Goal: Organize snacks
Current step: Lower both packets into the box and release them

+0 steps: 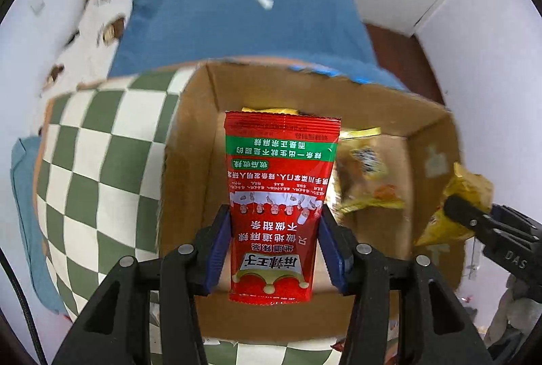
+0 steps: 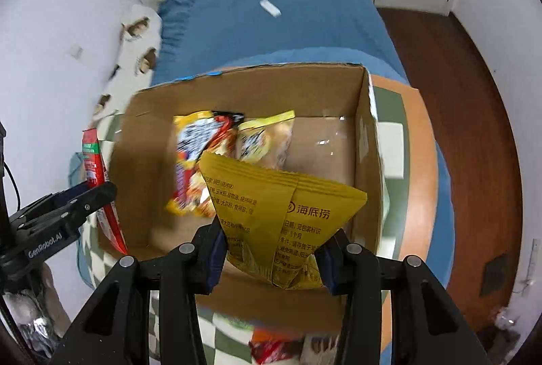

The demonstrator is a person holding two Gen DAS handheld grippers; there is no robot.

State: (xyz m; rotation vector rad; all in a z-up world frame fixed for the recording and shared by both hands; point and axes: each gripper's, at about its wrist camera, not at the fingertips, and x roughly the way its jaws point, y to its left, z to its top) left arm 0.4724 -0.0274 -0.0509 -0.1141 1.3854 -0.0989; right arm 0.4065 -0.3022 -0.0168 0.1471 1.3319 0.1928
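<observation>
**Both tongs loaded, hanging over the box**

Starting on your left: the green-and-white checkered cloth (image 1: 101,161) covers the surface under everything, with the blue bedding (image 1: 237,26) behind it. Your left tongs (image 1: 276,249) are clamped on the red snack packet (image 1: 281,195), blue pads pressing its two side edges near the bottom, so the packet sticks out away from the camera with its print upside down. It sits over the left part of the open cardboard box (image 1: 189,144), pretty much above the inside floor.

Moving right, inside the box there are already a couple of yellow and orange snack bags (image 2: 203,161) lying against the far left area, one overlapping the other. The right half of the box floor is bare cardboard with some shiny tape.

Further right, your right tongs (image 2: 274,249) are squeezed onto the yellow snack bag (image 2: 281,212), pinching its crumpled lower end so the top fans out wide. That bag hangs over the near middle of the box, in front of the bags already in there.

Past the box's right wall you've got more checkered cloth, then dark wood floor (image 2: 457,110)
</observation>
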